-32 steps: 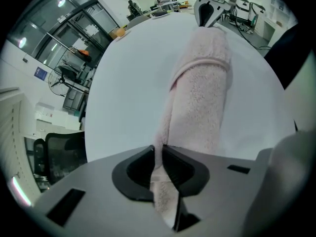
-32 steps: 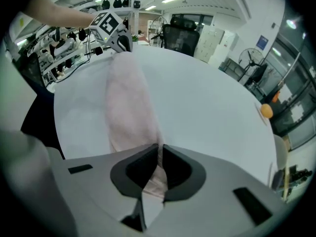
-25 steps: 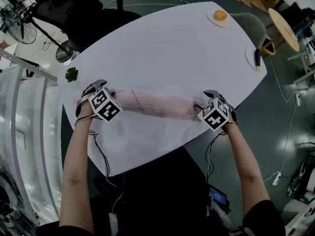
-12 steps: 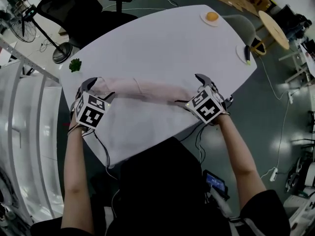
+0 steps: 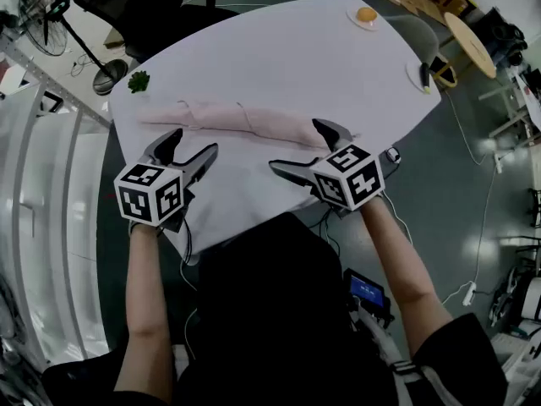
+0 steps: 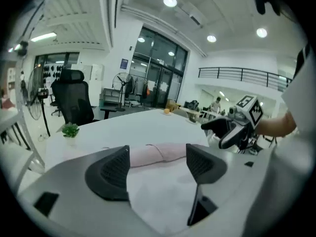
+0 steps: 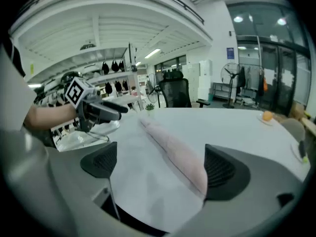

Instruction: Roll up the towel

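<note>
- Head view: a pale pink rolled towel [image 5: 237, 118] is seen lying as a long, thin roll across the white oval bench [image 5: 279, 53], running from the left side towards the right edge.
- The left hand-held gripper [image 5: 193, 142] is held on the near side of the roll, clear of it, with its jaws spread wide; they have just been opening and nothing is clamped between them.
- The right hand-held gripper [image 5: 296, 145] is held near the roll's right end, its jaws likewise spread wide after just opening, with nothing held.
- A small green potted plant [image 5: 139, 81] is seen at the bench's left corner, an orange fruit on a white plate [image 5: 366, 13] at the far edge, and a black office chair [image 5: 139, 2] beyond the bench.
- Left gripper view: the two dark jaws of the left hand-held gripper [image 6: 157, 164] are shown well apart. The towel [image 6: 158, 153] is seen through the gap, lying on the bench [image 6: 128, 125] beyond the jaws and untouched by them. The right hand-held gripper [image 6: 217, 130] is seen to the right, and the plant [image 6: 70, 129] to the left.
- Right gripper view: the jaws of the right hand-held gripper [image 7: 162, 164] are shown far apart. The towel [image 7: 173, 152] is seen stretching away across the bench [image 7: 227, 127] towards the plant [image 7: 149, 106]; its near end appears just beside the right jaw, though contact cannot be told. The left hand-held gripper [image 7: 106, 110] is seen at the left, open.
</note>
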Demonstrator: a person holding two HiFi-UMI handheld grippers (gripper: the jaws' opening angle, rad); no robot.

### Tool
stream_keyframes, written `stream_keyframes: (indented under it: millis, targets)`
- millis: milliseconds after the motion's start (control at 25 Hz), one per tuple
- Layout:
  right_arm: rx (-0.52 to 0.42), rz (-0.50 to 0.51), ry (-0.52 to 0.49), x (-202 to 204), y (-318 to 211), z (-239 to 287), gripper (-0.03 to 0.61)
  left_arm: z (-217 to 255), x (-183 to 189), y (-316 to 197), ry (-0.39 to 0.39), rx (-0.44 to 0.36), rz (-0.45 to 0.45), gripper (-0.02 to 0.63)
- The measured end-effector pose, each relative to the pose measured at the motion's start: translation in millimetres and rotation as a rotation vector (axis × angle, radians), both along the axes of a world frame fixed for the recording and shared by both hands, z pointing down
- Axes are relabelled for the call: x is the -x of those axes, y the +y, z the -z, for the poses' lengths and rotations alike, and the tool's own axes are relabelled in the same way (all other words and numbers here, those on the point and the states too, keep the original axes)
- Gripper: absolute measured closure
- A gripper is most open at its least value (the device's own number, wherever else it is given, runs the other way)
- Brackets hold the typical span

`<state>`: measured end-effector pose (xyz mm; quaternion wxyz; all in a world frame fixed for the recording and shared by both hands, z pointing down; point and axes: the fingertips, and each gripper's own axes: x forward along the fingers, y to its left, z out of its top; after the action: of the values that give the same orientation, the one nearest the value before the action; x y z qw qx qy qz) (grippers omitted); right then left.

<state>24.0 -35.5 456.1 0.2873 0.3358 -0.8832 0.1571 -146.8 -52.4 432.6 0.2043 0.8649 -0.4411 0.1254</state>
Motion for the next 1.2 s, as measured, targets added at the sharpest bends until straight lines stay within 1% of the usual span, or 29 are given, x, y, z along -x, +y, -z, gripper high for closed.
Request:
stream_keyframes:
  millis: [40, 80, 160, 200, 240, 320, 360, 400, 440, 520, 640, 920, 1200]
  targets:
    - [0.005, -0.024, -0.043, 3, 2, 5, 0.028, 3, 2, 4, 0.047, 0.002, 0.015, 0.247]
    - [0.007, -0.049, -0.084, 5, 3, 10, 0.062, 6, 4, 8, 0.09, 0.0, 0.027, 0.249]
    - [0.005, -0.098, -0.149, 8, 5, 19, 0.112, 16, 7, 14, 0.167, -0.017, 0.031, 0.252]
    - [-0.001, -0.123, -0.172, 8, 6, 23, 0.16, 22, 8, 16, 0.204, -0.032, 0.032, 0.261]
    - [-0.01, -0.149, -0.19, 8, 5, 27, 0.206, 29, 10, 16, 0.238, -0.05, 0.041, 0.294]
    - [-0.039, -0.196, -0.221, 6, 3, 37, 0.348, 41, 16, 15, 0.276, -0.099, 0.082, 0.421]
    - [-0.054, -0.209, -0.232, 4, 3, 40, 0.42, 46, 19, 15, 0.271, -0.13, 0.102, 0.487]
    - [-0.071, -0.213, -0.237, 2, 3, 42, 0.506, 49, 20, 15, 0.251, -0.16, 0.116, 0.567]
    - [-0.089, -0.209, -0.235, 1, 5, 44, 0.571, 51, 19, 15, 0.224, -0.18, 0.118, 0.6]
    - [-0.109, -0.185, -0.218, 0, 9, 44, 0.572, 50, 13, 17, 0.18, -0.19, 0.098, 0.601]
    - [-0.121, -0.152, -0.18, 2, 15, 42, 0.572, 47, 7, 20, 0.154, -0.181, 0.074, 0.601]
    - [-0.153, -0.128, -0.143, 4, 15, 40, 0.572, 42, 1, 23, 0.138, -0.177, 0.04, 0.601]
    - [-0.133, -0.136, -0.129, -5, 19, 31, 0.572, 34, 0, 27, 0.125, -0.15, 0.044, 0.601]
